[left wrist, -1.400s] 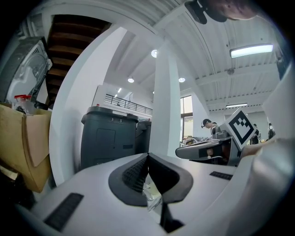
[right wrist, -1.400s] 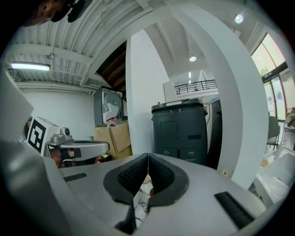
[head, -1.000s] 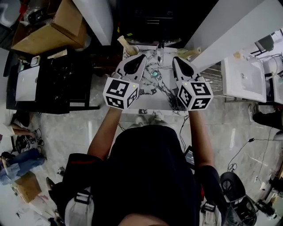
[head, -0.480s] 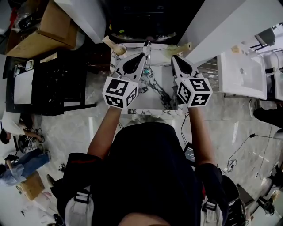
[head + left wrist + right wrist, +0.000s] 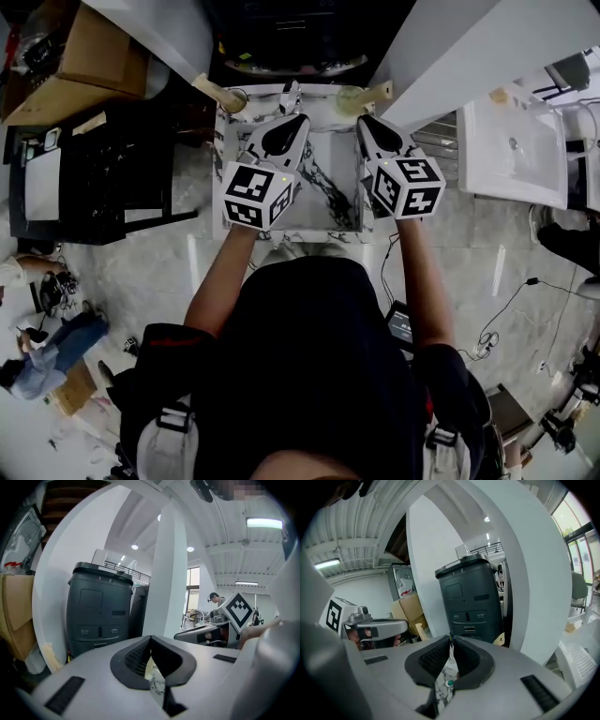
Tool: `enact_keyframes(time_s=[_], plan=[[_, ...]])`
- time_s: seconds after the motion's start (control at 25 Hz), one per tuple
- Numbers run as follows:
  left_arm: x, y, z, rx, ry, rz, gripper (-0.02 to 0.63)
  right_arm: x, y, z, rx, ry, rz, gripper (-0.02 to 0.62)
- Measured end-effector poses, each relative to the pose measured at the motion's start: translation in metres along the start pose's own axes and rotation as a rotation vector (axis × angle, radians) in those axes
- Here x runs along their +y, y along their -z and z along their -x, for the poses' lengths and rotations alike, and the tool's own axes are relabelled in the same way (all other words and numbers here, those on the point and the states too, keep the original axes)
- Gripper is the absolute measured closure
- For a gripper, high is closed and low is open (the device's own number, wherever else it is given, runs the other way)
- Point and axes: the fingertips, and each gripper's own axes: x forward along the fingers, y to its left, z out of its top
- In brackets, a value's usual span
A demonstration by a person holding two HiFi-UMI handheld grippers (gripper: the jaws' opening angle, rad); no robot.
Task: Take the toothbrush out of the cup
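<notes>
- Fingers (image 5: 136,658) on left gripper (image 5: 298,120) and right gripper (image 5: 362,120) are closed, empty.
- Approach step: next, open around the likely toothbrush (image 5: 208,86) in cup (image 5: 234,98), counter's (image 5: 328,197) eleven o'clock.

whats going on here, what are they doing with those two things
A person holds the left gripper and right gripper over a small marble table, both shut and empty. At its far corners stand a left cup and a right cup, a handle poking out of each. Neither is touched yet.
</notes>
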Motion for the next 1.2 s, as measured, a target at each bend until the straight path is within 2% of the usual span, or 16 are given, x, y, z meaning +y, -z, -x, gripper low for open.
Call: enact_keyframes(time_s=[0.72, 1.2], plan=[[-0.026, 0.035, -0.070, 0.077, 0.020, 0.044, 0.592, -0.067, 0.040, -0.027, 0.119, 0.021, -0.038, 0.555], [-0.026, 0.054, -0.092, 0.123, 0.023, 0.058, 0.592, -0.090, 0.064, -0.054, 0.199, 0.014, -0.078, 0.477]])
